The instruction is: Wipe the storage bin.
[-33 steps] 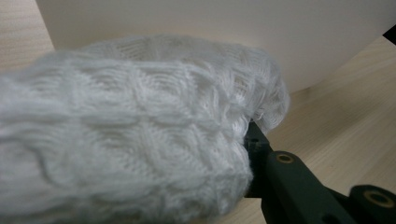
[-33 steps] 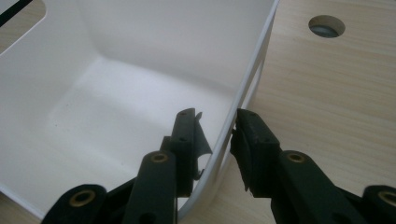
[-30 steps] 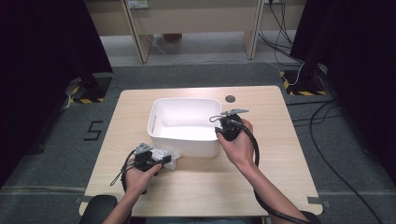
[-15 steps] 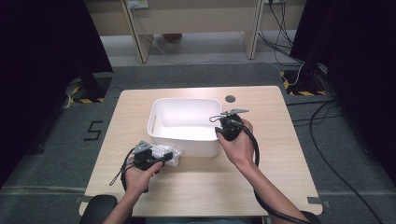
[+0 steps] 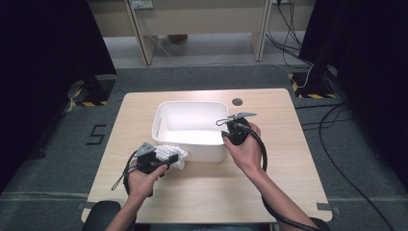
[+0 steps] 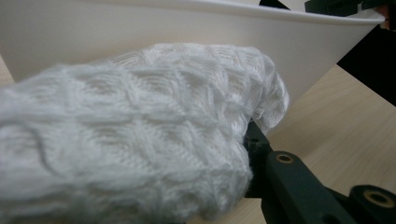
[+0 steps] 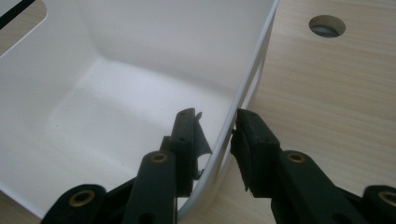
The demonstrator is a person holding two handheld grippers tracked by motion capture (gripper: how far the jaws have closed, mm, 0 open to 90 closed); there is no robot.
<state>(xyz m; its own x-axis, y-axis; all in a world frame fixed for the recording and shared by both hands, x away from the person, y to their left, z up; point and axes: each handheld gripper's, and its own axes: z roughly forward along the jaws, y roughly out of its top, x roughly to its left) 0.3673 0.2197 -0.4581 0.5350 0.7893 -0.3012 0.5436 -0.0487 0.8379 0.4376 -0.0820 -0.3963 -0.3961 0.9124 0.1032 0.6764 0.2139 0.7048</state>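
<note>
Gripping a white knitted cloth (image 5: 172,155) in closed jaws, left gripper (image 5: 166,160) sits at the white bin's (image 5: 192,108) near-left outside wall. Right gripper (image 7: 215,135) pinches the right rim. Risk: cloth snags the rim, tipping the bin.

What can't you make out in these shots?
- Left gripper jaws, left gripper view: mostly covered by the white knitted cloth.
- Table beneath the cloth: hidden.
- Right gripper pads: whether they press the white bin wall is unclear.
</note>
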